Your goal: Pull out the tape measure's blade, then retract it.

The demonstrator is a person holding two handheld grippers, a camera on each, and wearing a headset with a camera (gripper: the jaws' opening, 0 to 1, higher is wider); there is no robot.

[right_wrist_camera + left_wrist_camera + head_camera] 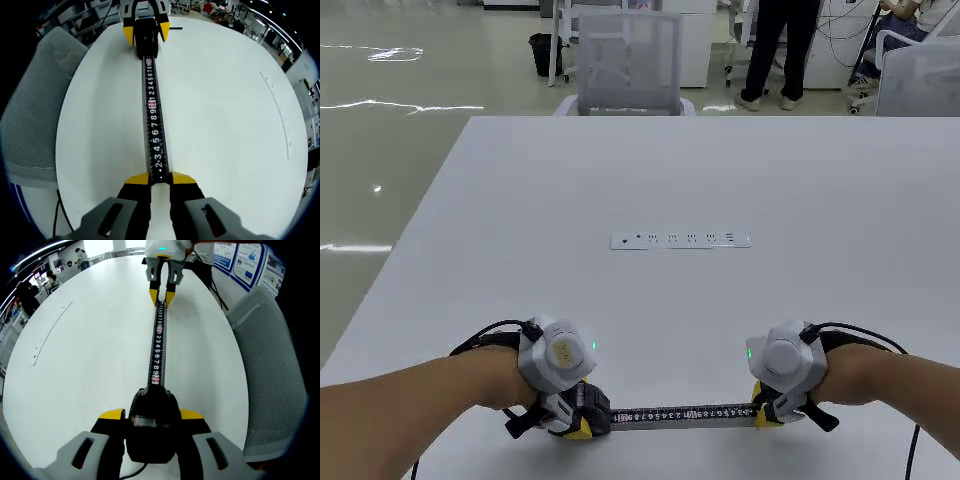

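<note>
With my left tongs [152, 415] clamped on the tape measure case [146, 36] and my right tongs [160, 178] pinching the tip of the blade [152, 110] over the surface [720, 180], I should move the tip straight, without twist.

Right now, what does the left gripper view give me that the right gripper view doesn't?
Left gripper view: the black case close up, clamped in the left gripper, and blue posters on the wall beyond. Right gripper view: the end of the blade close up, pinched in the right gripper, lowest numbers nearest. Both: the blade stretched between the two grippers over the white table, a mesh chair beside it, and a power strip.
</note>
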